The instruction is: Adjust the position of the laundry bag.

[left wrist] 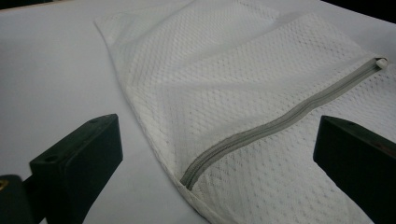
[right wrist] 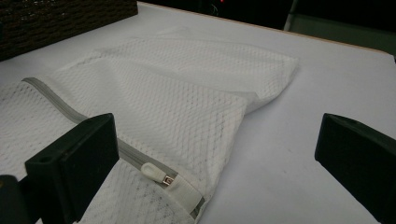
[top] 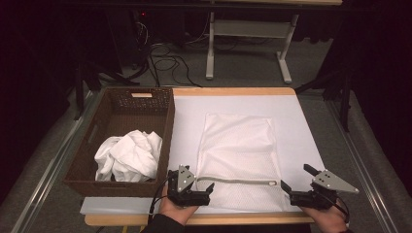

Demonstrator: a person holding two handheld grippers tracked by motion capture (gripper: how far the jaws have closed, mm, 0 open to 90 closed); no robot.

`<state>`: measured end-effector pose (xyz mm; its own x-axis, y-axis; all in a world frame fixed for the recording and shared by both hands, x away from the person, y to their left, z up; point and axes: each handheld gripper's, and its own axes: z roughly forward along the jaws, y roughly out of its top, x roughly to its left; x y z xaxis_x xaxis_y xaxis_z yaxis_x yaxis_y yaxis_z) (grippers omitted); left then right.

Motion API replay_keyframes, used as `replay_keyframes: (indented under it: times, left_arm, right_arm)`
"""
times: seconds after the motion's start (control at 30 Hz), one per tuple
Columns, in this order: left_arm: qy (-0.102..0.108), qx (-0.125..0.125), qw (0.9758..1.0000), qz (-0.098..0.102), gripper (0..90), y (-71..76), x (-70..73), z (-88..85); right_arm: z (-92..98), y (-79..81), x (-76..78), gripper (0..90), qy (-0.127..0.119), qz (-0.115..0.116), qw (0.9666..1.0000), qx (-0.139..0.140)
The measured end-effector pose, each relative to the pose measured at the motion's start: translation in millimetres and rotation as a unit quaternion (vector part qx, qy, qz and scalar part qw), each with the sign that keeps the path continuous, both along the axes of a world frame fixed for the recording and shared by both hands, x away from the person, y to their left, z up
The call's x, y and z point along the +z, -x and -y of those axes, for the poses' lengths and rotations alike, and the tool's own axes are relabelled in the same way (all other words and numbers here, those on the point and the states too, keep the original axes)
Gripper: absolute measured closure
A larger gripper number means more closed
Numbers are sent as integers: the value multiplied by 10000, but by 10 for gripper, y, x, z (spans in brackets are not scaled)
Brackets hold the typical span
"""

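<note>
overhead, both wide-open grippers, left gripper (top: 206, 187) and right gripper (top: 297, 177), hold nothing; right gripper view reveals zipper pull (right wrist: 158, 173).

In the middle of the high view my white mesh bag (top: 238, 155) shows a dotted honeycomb weave, crossed near the bottom by a grey zipper (top: 233, 181) with a white pull (right wrist: 156, 171). At left, a dark brown woven basket (top: 165, 141) holds plain white cloth (top: 128, 155). My tongs' jaws are black, their top plates grey.
</note>
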<state>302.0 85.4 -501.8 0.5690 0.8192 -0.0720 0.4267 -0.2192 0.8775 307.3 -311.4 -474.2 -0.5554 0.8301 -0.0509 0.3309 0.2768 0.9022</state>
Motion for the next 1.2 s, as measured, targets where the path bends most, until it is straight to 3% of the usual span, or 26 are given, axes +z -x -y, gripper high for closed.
replay_keyframes:
  times: [0.6, 0.7, 1.03, 1.13, 1.17, 1.2]
  left_arm:
    - [0, -6, 10000, 19, 34, -14, -13, -5]
    - [44, 40, 10000, 31, 40, -15, -1, -28]
    - [105, 51, 9999, 15, 64, -18, -3, -32]
    - [177, 34, 9998, 52, 83, -10, 7, -26]
    - [177, 34, 9998, 52, 93, -10, 7, -26]
    - [185, -13, 9998, 58, 108, 3, 17, -29]
  right_arm:
    - [-1, -23, -35, 43, 39, -135, 9999, 70]
    - [13, -28, -30, 99, -12, -139, 9999, 91]
    - [-6, -91, -39, 161, -40, -132, 9999, 35]
    - [-95, -299, -43, 278, -58, -488, 9988, -50]
    - [-95, -299, -43, 278, -58, -488, 9988, -50]
    - [-140, -413, -47, 314, 33, -667, 9978, -42]
